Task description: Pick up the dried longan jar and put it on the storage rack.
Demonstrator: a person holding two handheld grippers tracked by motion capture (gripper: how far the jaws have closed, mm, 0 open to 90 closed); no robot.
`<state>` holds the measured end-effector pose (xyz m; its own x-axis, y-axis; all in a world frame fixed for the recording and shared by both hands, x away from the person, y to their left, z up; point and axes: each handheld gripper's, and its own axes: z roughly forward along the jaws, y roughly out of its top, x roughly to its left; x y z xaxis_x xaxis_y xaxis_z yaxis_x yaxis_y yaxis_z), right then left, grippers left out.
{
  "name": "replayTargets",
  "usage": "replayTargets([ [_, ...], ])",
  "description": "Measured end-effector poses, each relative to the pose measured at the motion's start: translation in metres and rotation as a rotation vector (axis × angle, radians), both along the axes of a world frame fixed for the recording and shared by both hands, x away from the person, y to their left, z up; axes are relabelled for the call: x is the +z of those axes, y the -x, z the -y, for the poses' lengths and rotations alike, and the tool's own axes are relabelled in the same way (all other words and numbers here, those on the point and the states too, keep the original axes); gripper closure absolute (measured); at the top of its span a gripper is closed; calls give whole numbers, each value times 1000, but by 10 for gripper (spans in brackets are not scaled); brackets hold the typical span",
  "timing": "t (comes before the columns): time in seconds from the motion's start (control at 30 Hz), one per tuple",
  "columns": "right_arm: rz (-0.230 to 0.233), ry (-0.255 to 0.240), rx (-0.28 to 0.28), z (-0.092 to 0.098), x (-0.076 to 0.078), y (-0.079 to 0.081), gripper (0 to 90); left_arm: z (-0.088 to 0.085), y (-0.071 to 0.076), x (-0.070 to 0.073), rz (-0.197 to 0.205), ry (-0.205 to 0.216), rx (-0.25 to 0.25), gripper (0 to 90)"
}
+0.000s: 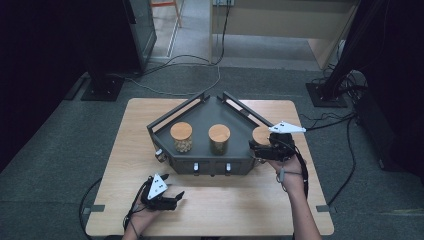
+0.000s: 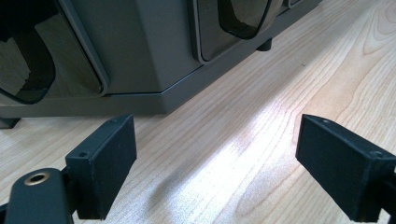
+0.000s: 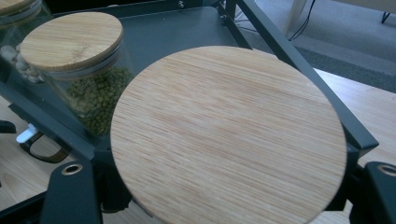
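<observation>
A dark grey corner rack [image 1: 202,113] stands mid-table and carries three glass jars with bamboo lids. The left jar [image 1: 181,136] holds pale beans, the middle jar [image 1: 219,138] green ones. My right gripper [image 1: 258,146] is shut on the right jar [image 1: 260,134] at the rack's right front corner. In the right gripper view that jar's lid [image 3: 229,135] spreads between the jaws of the right gripper [image 3: 219,191], with the green-bean jar [image 3: 79,70] behind it. My left gripper [image 1: 176,199] rests open on the table before the rack, and the left gripper [image 2: 217,158] has nothing between its jaws.
The rack's front [image 2: 154,46] has dark tinted drawer fronts [image 2: 28,65] close ahead of the left gripper. A raised rail [image 3: 289,51] edges the rack's right side. Bare wooden table [image 1: 235,200] lies in front of the rack. Cables [image 1: 180,62] cross the floor beyond.
</observation>
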<state>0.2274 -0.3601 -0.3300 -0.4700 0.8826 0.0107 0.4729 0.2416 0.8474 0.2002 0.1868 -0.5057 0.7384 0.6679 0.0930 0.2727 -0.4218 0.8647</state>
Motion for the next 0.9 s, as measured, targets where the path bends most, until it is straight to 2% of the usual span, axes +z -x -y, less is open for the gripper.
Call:
replayTargets([
  [0.27,11,1,-7,-8,0,-6,255,0,0,0,0,1,1,123],
  [0.5,47,-4,-14,-14,-5,-7,255,-1,0,0,-1,4,-1,123],
  [0.63,34,4,-18,-17,-5,-13,255,0,0,0,1,2,-1,123],
  [0.9,37,16,-20,-21,-7,-21,255,0,1,-1,10,-3,-2,123],
])
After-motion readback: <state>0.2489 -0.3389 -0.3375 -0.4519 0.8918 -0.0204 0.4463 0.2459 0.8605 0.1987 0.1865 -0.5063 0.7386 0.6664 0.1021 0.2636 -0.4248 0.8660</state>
